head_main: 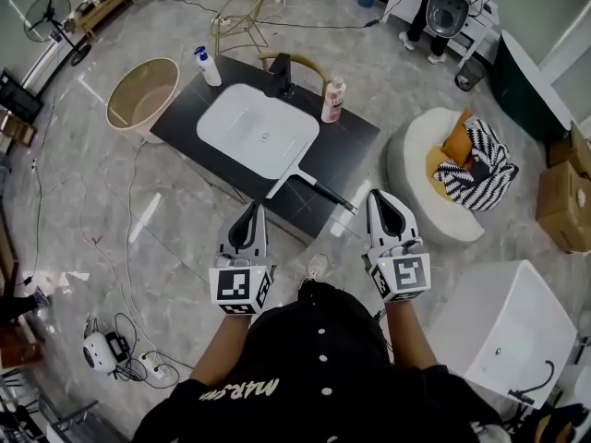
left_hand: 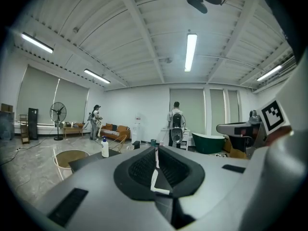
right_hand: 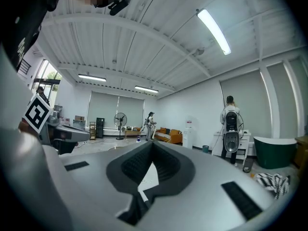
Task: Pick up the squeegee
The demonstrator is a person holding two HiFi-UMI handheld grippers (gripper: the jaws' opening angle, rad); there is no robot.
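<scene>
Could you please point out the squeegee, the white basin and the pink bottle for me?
squeegee (head_main: 329, 195): head view, black handle.
white basin (head_main: 242, 118): head view, bare bowl.
pink bottle (head_main: 332, 101): head view, body.

Upside-down white letters (head_main: 242, 390) "MARS" stand on the person's black shirt (head_main: 323, 353).

On the counter (head_main: 355, 137) a basin (head_main: 259, 129) sits in the middle, a faucet (head_main: 282, 72) at the far edge, a left bottle (head_main: 208, 66) at the far left corner and a right bottle (head_main: 332, 100) just right of the faucet. The squeegee (head_main: 309, 181) lies on the counter's near part, head at the basin, handle toward the near right edge. A tub (head_main: 140, 93) stands left of the counter, a round seat (head_main: 416, 183) right of it, and the left gripper (head_main: 251, 215) and right gripper (head_main: 379, 201) are side by side at its near edge.
</scene>
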